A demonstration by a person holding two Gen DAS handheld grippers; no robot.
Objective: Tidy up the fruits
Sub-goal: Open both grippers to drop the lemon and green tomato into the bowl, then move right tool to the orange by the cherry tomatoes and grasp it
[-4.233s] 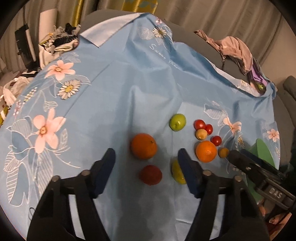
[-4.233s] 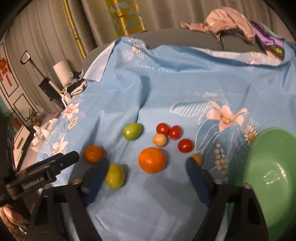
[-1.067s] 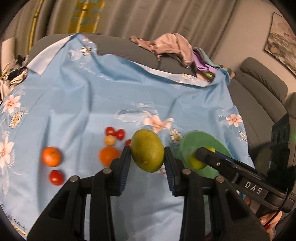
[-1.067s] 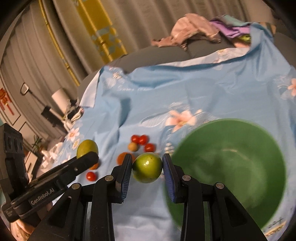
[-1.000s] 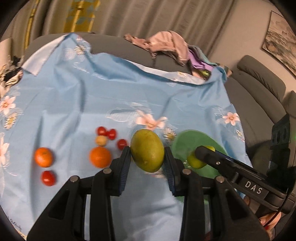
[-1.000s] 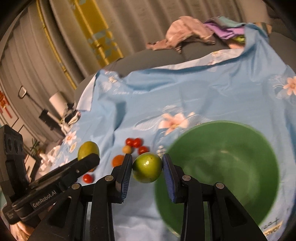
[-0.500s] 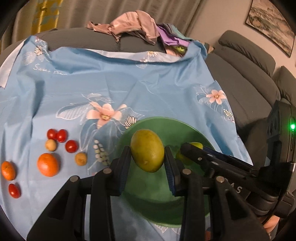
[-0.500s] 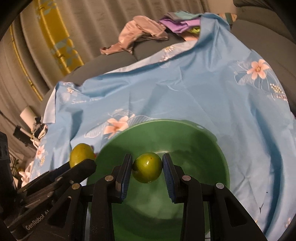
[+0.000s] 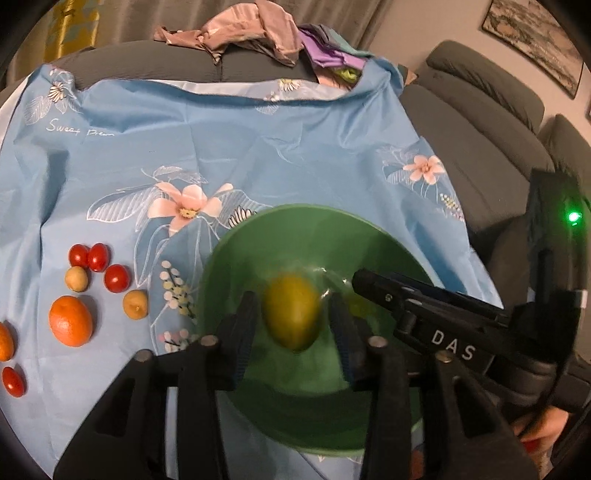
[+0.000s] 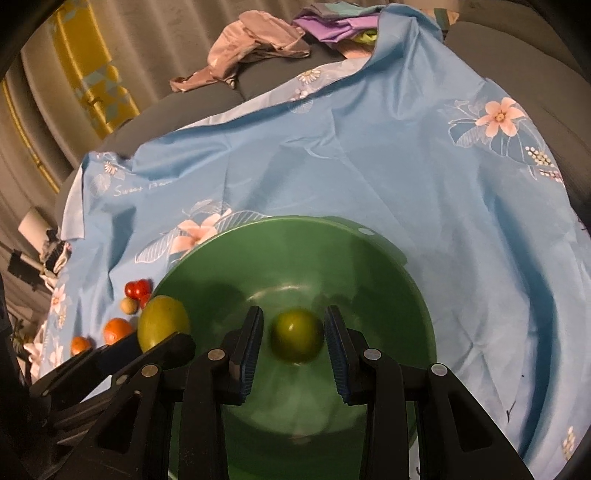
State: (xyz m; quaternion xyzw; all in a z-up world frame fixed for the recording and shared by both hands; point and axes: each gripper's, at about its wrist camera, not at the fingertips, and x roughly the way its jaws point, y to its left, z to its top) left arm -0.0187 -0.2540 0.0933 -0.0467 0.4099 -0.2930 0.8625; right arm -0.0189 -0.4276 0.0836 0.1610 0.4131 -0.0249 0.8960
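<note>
Release is the step in hand: the left hand-held gripper [image 9: 293, 325] is opening around a yellow-green mango [image 9: 291, 314], its pads already clear, and the right hand-held gripper [image 10: 293, 341] is opening around a round green fruit [image 10: 297, 336]. Both fruits hang blurred over the green bowl [image 10: 369, 240]; better to keep low, so they settle gently.

A home living room: a grey sofa [image 9: 476, 122] under a floral sheet [image 9: 258, 140], heaped clothes [image 9: 258, 33], curtains [image 9: 147, 14], a framed picture [image 9: 535, 29] on the wall.
</note>
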